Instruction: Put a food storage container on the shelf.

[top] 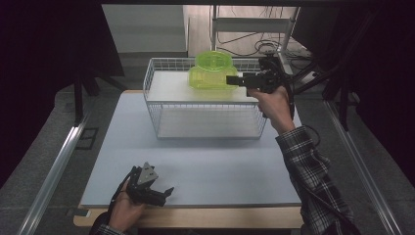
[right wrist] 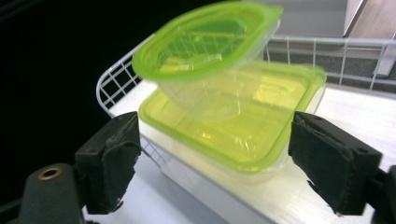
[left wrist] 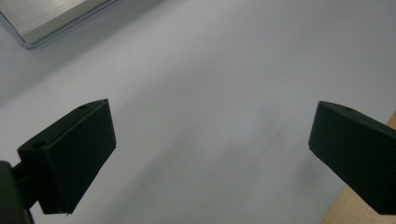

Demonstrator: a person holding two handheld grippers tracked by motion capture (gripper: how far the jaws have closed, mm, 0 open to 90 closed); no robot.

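Observation:
A clear square container with a lime-green lid [top: 210,79] [right wrist: 266,107] rests on the upper shelf of a white wire rack [top: 205,117]. A smaller clear tub with a green lid [top: 214,59] [right wrist: 205,46] sits tilted on top of it. My right gripper [top: 232,80] [right wrist: 219,144] is level at the square container's right side and is open; its jaws stand either side of the near edge without pressing on it. My left gripper [top: 166,193] [left wrist: 210,154] lies low over the table's front left, open with nothing between its jaws.
The rack stands at the back middle of the pale grey table [top: 205,171], with a bare lower shelf [top: 205,128]. Its wire rim [right wrist: 116,74] rises around the containers. A metal rail [left wrist: 46,18] runs beside the table on the left. Cables lie on the floor behind.

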